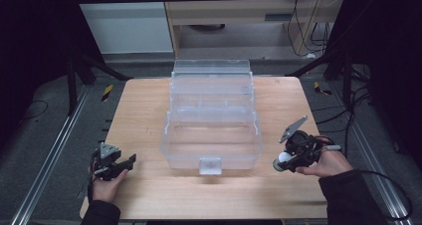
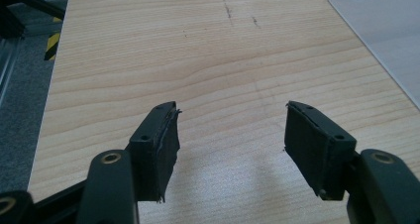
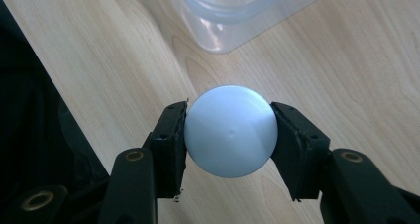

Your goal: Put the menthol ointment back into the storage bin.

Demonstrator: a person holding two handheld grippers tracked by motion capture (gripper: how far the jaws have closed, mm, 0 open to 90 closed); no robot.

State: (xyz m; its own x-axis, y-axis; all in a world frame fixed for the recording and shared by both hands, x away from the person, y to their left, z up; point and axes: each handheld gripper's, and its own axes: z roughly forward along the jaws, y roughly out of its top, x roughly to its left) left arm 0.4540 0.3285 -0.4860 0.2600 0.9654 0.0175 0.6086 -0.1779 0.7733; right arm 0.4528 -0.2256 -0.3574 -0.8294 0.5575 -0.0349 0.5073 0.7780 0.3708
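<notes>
Wooden table [image 1: 149, 110] (clear plastic box [image 1: 211, 135] atop)

One clear box [image 1: 211, 130]; one white ball [image 3: 231, 130]

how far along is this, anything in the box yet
Done: the small white ball is gripped in the right gripper. In hand: it is held beside the open clear plastic box, not over it. Left: the box looks empty, so nothing is placed. The left gripper is open over bare wood.
</notes>
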